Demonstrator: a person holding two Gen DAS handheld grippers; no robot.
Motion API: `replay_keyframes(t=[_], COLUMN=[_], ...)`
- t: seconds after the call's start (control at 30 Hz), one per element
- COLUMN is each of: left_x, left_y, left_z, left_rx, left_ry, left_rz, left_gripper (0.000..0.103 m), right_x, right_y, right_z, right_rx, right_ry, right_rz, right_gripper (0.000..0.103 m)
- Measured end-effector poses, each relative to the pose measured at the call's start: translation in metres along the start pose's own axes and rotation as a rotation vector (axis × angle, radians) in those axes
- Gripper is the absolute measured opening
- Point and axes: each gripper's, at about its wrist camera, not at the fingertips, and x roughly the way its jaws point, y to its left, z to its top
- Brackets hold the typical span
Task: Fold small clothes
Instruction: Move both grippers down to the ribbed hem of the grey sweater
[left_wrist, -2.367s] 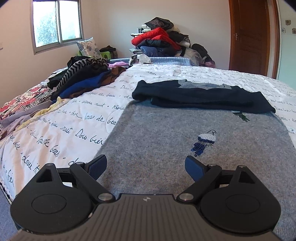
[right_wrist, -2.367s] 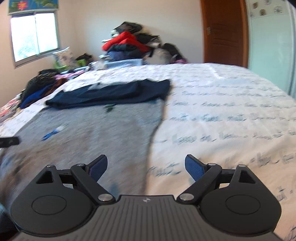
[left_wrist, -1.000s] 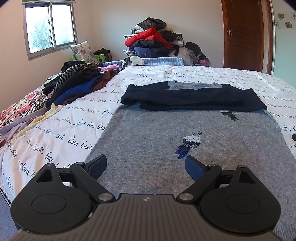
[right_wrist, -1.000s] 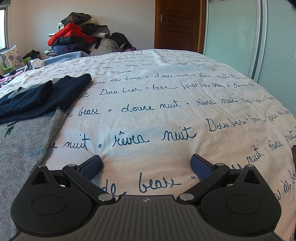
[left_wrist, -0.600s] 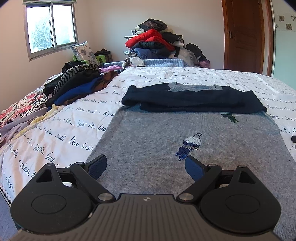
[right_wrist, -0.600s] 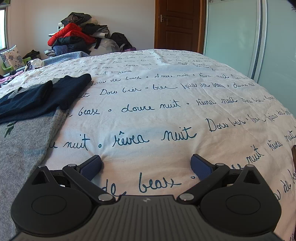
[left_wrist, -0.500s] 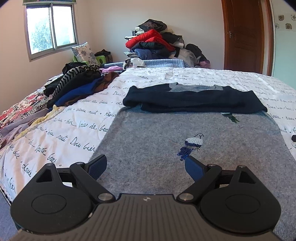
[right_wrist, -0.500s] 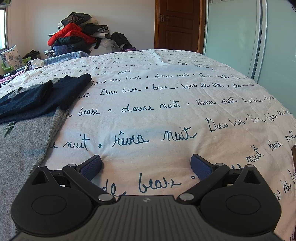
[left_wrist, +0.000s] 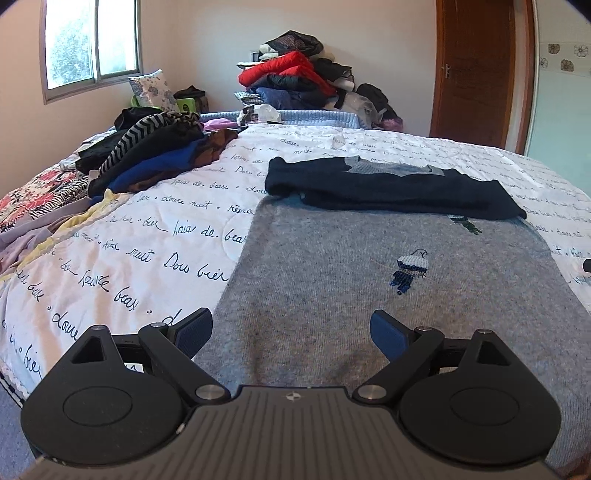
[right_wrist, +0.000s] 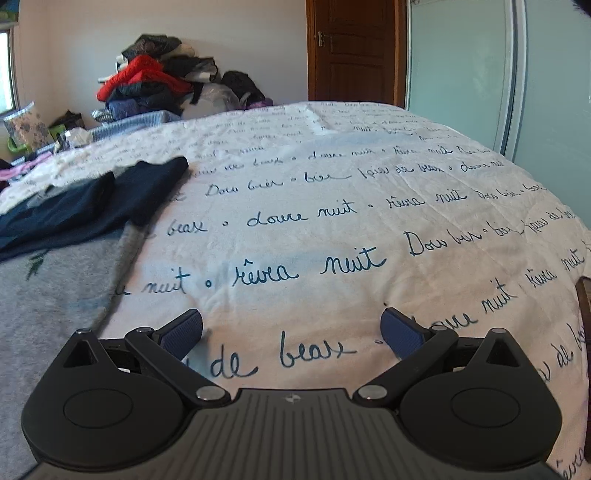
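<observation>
A grey knitted sweater (left_wrist: 369, 295) with a small blue embroidered figure lies flat on the bed, its dark navy sleeves (left_wrist: 388, 188) folded across the far end. My left gripper (left_wrist: 291, 332) is open and empty, low over the sweater's near hem. My right gripper (right_wrist: 291, 334) is open and empty over the bare quilt, to the right of the sweater (right_wrist: 55, 288); the navy sleeves (right_wrist: 92, 199) show at its left.
The bed has a white quilt (right_wrist: 351, 221) with blue script. A pile of unfolded clothes (left_wrist: 147, 147) lies at the left. A heap of clothes (left_wrist: 303, 81) stands behind the bed. A wooden door (left_wrist: 480, 70) and a sliding wardrobe (right_wrist: 498, 74) are at the right.
My left gripper has shifted a little left along the sweater's near hem. My right gripper has tilted slightly, still over the bare quilt. Both stay open.
</observation>
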Motion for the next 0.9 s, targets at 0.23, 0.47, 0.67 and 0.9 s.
replay_keyframes(t=[0.23,0.47,0.67,0.9], left_x=[-0.009,-0.014,-0.004,0.015], left_y=[0.031,0.051,0.072,0.113], left_z=[-0.018,-0.032,-0.041,-0.047], left_rx=[-0.001,0.109,0.094,-0.173], left_ry=[-0.008,0.006,0.047,0.145], left_rz=[-0.167,-0.236,-0.239,-0.350], left_gripper=[0.091,0.091,0.091,0.091], right_x=[-0.085,-0.120,-0.116,-0.117], right_y=[-0.003,0.026,0.039,0.035], right_z=[-0.027,-0.038,-0.052,-0.065], right_rx=[0.062,0.041,0.019,0.012], right_ry=[-0.012,0.023,0.128,0.195], right_rz=[0.314,0.521,0.486,0.493], right_gripper=[0.103,0.103,0.103,0.103])
